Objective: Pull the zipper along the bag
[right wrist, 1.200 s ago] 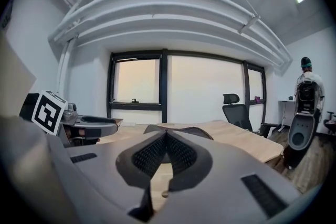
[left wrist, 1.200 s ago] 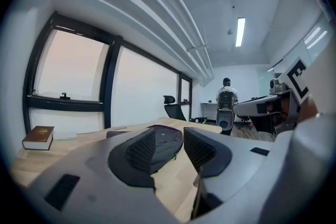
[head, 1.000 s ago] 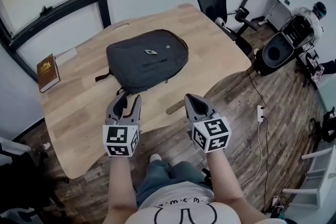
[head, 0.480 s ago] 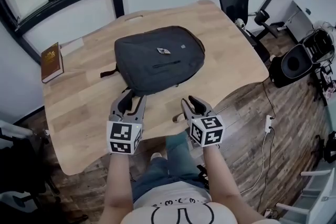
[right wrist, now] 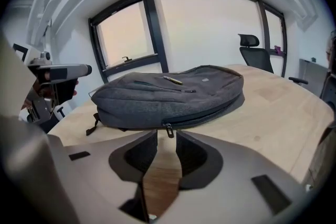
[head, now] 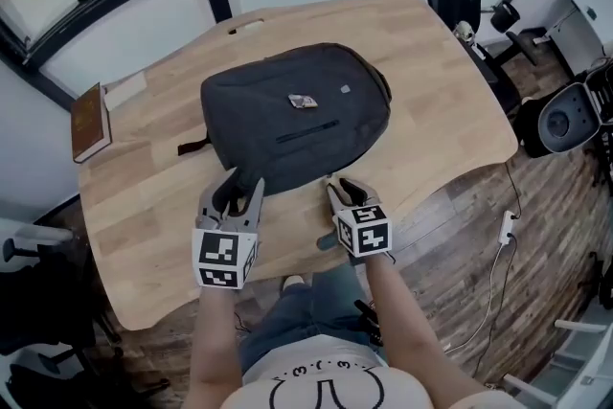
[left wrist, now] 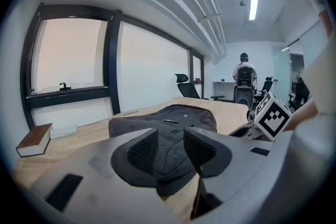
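Right gripper view: my right gripper (right wrist: 167,139), fingers (right wrist: 143,149) just opened and empty, faces the zipper pull (right wrist: 169,130) of the bag (right wrist: 157,99) just beyond them, near the table (right wrist: 273,107) front edge.

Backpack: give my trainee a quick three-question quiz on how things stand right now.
1. True or false: the right claw is shut on the zipper pull.
2. The backpack lies: A on the table, B on a chair, C on the floor.
3. Fill in: the left claw is ___.
Key: 1 false, its jaws have just been opening, nothing between them; 2 A; 3 open.
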### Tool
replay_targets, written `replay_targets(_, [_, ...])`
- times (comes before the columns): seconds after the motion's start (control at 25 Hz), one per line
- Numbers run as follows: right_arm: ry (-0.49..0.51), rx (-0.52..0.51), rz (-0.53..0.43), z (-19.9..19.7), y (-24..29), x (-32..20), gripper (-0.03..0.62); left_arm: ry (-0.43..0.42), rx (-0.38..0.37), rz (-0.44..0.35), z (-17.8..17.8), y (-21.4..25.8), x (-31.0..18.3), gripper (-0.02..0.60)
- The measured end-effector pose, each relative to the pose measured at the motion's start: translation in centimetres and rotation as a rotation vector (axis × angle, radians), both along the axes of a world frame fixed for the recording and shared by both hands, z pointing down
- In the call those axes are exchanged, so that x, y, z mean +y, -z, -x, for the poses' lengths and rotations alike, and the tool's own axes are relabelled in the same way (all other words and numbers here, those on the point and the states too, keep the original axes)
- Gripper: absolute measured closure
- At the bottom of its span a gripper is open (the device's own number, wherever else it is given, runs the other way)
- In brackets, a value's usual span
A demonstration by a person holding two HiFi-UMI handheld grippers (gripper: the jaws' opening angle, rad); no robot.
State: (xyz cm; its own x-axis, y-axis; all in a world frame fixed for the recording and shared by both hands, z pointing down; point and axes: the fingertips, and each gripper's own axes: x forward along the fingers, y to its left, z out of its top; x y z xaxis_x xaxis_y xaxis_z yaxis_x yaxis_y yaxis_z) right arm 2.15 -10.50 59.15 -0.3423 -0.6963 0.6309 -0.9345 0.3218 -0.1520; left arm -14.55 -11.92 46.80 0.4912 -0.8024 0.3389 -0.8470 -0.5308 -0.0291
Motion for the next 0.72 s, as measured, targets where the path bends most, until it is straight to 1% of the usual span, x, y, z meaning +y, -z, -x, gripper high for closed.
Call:
replay_targets(0.2, [0.051,0.056,0.051,0.5,-2.1,-1.9,0.418,0.029,-0.018,0.014,-0.3,-0.6,-2.2,0.434])
replay_targets(0.32, [0.057,0.086,0.064,0.8,-2.4,-2.6,0.419,0.046,-0.029,0.025,-0.4,-1.0,-2.9,0.434])
replay_targets(0.44, [0.045,0.091,0.063,0.6,-2.4,-2.9,0.451,0.058,-0.028,0.039,-0.5,-1.6,-3.1,0.434])
replay_targets(0.48, [0.053,0.092,0.057,0.6,-2.4,-2.9,0.475,0.06,-0.027,0.043,-0.5,-1.8,-3.1,0.434])
replay_targets(0.56, [0.085,0.087,0.046,0.8,-2.3,-2.6,0.498,0.065,-0.023,0.049,-0.6,-2.0,-3.0,0.434])
replay_targets(0.72, [0.112,0.08,0.035,0.7,-1.9,-1.8,0.502,0.064,-0.017,0.055,-0.6,-2.2,-2.1,0.434])
